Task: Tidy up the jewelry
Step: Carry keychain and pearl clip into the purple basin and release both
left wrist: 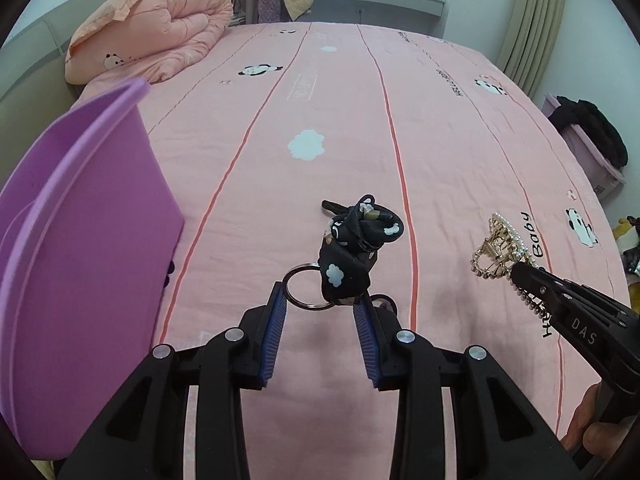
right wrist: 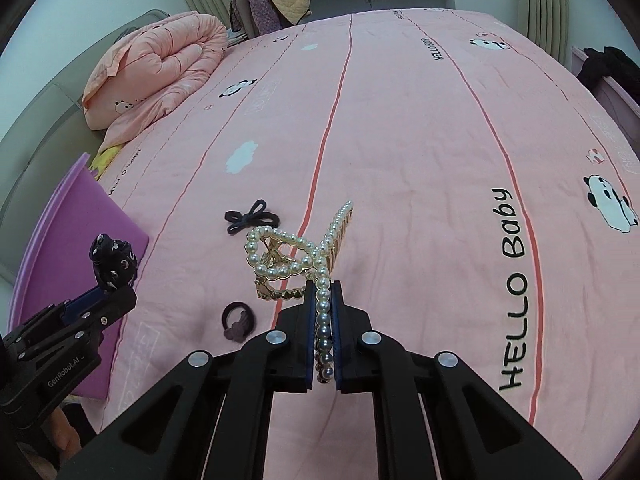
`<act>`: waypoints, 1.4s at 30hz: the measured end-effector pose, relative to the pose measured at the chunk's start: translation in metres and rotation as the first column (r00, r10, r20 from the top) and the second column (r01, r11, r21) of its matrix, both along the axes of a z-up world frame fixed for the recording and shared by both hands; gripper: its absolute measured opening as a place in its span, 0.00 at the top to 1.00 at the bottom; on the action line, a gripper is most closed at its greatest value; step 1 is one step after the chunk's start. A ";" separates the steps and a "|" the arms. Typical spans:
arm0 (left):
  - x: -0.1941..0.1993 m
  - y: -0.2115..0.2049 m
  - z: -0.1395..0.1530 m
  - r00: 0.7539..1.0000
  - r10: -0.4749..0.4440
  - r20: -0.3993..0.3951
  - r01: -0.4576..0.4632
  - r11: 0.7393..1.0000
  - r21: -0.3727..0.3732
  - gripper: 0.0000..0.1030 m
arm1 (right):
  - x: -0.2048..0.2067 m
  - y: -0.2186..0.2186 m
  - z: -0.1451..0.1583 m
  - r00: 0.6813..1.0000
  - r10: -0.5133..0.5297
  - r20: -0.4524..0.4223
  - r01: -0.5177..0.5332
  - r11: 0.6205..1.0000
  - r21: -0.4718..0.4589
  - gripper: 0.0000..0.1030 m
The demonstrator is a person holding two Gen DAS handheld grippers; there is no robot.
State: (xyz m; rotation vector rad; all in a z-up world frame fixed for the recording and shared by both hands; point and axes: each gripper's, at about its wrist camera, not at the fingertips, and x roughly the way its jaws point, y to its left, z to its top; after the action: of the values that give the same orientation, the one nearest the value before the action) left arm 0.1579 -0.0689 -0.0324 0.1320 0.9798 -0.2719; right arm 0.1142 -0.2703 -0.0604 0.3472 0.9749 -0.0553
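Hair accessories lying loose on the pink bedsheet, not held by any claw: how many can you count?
2: a dark bow-shaped hair tie beyond the pearl clip, and a dark round hair tie with a charm nearer the camera. Others may be hidden.

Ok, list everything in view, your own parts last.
pearl clip: 1, white pearls on gold, held above the bed in the right gripper
scrunchie: 1, black with white clouds, on a metal ring, at the left gripper's tips
bow tie: 1, dark, on the sheet
hair tie: 1, dark, on the sheet nearer the camera
tray: 1, purple, left edge of the bed
sheet: 1, pink with pandas and clouds, covers the bed
quilt: 1, peach, rolled at the far left corner
curtains: beige, by the window
left gripper: 1, black with blue pads
right gripper: 1, black with blue pads
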 end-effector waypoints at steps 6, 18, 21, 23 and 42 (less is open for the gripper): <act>-0.028 0.028 0.051 0.997 0.005 0.074 -0.003 1.000 -0.021 0.67 | -0.029 0.030 0.047 0.998 0.021 0.066 -0.021 1.000 -0.008 0.93; -0.063 0.091 0.094 0.989 0.076 0.127 -0.074 0.997 -0.018 0.67 | -0.054 0.100 0.104 0.979 0.131 0.156 -0.130 0.991 -0.019 0.93; -0.067 0.104 0.102 0.985 0.091 0.144 -0.089 0.996 -0.021 0.67 | -0.056 0.120 0.114 0.971 0.169 0.167 -0.166 0.986 -0.033 0.93; -0.069 0.114 0.108 0.982 0.108 0.153 -0.105 0.994 -0.031 0.67 | -0.056 0.131 0.119 0.966 0.194 0.173 -0.190 0.981 -0.041 0.93; -0.043 0.273 0.118 0.926 0.340 0.165 -0.343 0.939 -0.008 0.67 | -0.001 0.276 0.152 0.873 0.437 0.214 -0.441 0.897 -0.034 0.93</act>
State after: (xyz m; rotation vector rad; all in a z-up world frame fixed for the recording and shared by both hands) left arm 0.1147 0.2041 0.0859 0.0004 0.8244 0.0698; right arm 0.1135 0.0058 0.0913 0.1340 0.8168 0.4004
